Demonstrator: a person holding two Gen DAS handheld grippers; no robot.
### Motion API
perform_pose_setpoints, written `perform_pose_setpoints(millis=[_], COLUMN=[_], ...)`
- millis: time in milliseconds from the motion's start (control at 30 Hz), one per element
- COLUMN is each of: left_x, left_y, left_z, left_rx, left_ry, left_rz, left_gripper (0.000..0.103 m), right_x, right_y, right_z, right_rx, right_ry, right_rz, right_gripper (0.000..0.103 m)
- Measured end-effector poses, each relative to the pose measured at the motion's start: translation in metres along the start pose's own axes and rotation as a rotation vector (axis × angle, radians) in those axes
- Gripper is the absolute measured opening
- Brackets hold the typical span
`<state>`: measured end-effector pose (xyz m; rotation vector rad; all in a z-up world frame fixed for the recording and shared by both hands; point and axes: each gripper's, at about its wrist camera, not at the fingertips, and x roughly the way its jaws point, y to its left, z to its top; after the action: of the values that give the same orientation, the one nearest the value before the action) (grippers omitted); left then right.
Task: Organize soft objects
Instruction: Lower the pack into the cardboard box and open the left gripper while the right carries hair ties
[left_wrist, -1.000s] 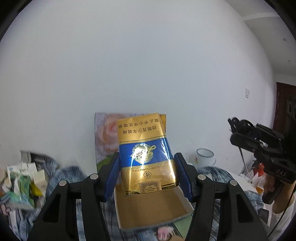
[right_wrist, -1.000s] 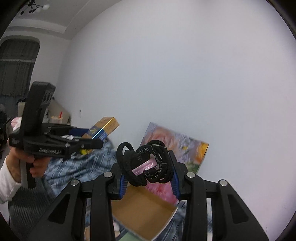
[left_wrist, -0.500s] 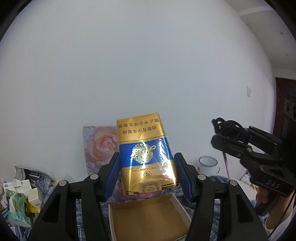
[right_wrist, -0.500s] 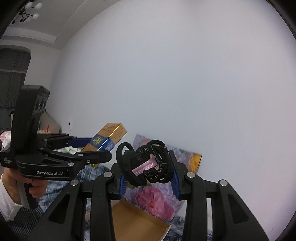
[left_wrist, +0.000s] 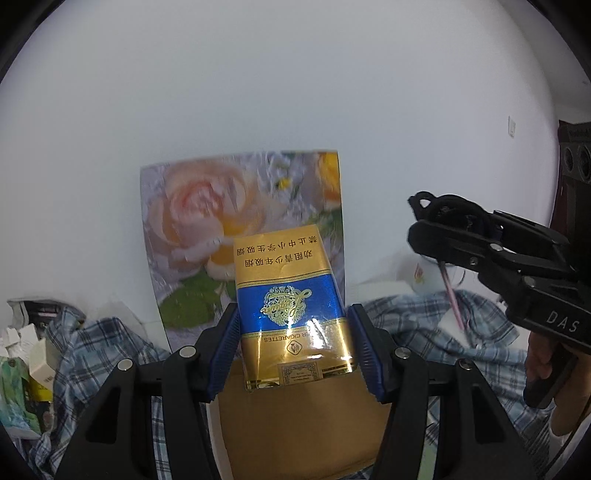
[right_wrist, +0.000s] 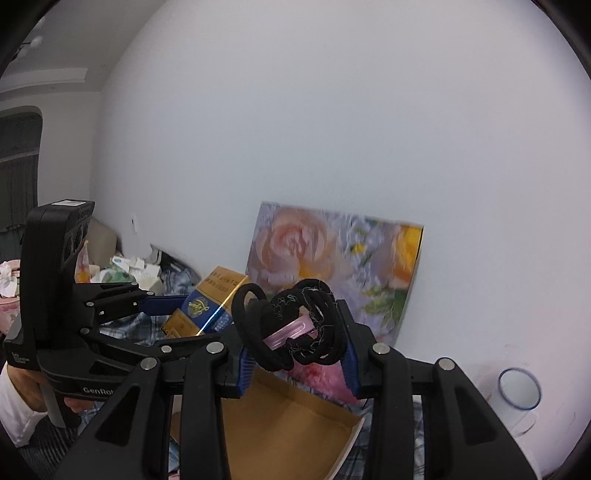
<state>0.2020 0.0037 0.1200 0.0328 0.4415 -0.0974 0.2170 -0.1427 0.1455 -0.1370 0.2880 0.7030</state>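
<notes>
One cigarette pack (left_wrist: 291, 306) upright, upside-down between left fingers (left_wrist: 222, 347).

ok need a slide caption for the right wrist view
Right tool gripping black hair ties above an open cardboard box, flower picture behind.

Looks like a lived-in room in somebody's home: plain white wall (right_wrist: 332, 110), a flower painting (left_wrist: 240, 229) leaning against it, a rumpled plaid cloth (left_wrist: 413, 321), a mug (right_wrist: 517, 395), and a messy pile of small boxes (left_wrist: 26, 354) off to one side.
</notes>
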Motion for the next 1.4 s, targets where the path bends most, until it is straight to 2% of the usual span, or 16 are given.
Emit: perform_pose_setpoints(millis=[233,433,567,700,833,1033,1100,1133,1167,1233,1300,1367,1400], left_x=[0.027,0.055,0.077,0.093,0.107,0.121,0.123,0.124,0.124,0.126,0.126,0.121,0.120], left_y=[0.009,0.018,0.028,0.034,0.035,0.033,0.035,0.035,0.036,0.037,0.039,0.041,0.042], left_z=[-0.013,-0.025,-0.039,-0.052,-0.065,-0.078,-0.081,-0.081,-0.081,-0.079,-0.077,-0.074,-0.073], left_rx=[0.008,-0.025,-0.058,-0.089,-0.084,-0.063,-0.070,-0.074,-0.077,-0.083,-0.086,-0.076,-0.078], left_ry=[0.077,0.151,0.232,0.299,0.350,0.406,0.416,0.418,0.417,0.426,0.419,0.381,0.367], left_rz=[0.010,-0.002,0.002,-0.007,0.002,0.025,0.025,0.022,0.019,0.022,0.056,0.072,0.069], left_gripper=[0.061,0.061,0.061,0.061,0.061,0.061,0.061,0.065,0.074,0.086,0.095,0.103,0.103], right_x=[0.052,0.077,0.096,0.115,0.131,0.142,0.143,0.143,0.142,0.139,0.137,0.134,0.132], right_y=[-0.009,-0.018,-0.027,-0.030,-0.042,-0.039,-0.037,-0.037,-0.036,-0.036,-0.040,-0.045,-0.047], right_z=[-0.026,-0.048,-0.068,-0.088,-0.108,-0.122,-0.122,-0.122,-0.121,-0.119,-0.117,-0.115,-0.115], right_rx=[0.028,0.070,0.145,0.168,0.282,0.262,0.249,0.244,0.238,0.234,0.245,0.263,0.273], right_ry=[0.097,0.166,0.212,0.290,0.360,0.430,0.436,0.437,0.434,0.421,0.412,0.398,0.391], right_rz=[0.008,0.013,0.042,0.034,0.084,0.051,0.044,0.040,0.034,0.024,0.016,0.008,0.007], right_gripper=[0.037,0.037,0.037,0.038,0.038,0.039,0.050,0.065,0.074,0.076,0.082,0.091,0.091])
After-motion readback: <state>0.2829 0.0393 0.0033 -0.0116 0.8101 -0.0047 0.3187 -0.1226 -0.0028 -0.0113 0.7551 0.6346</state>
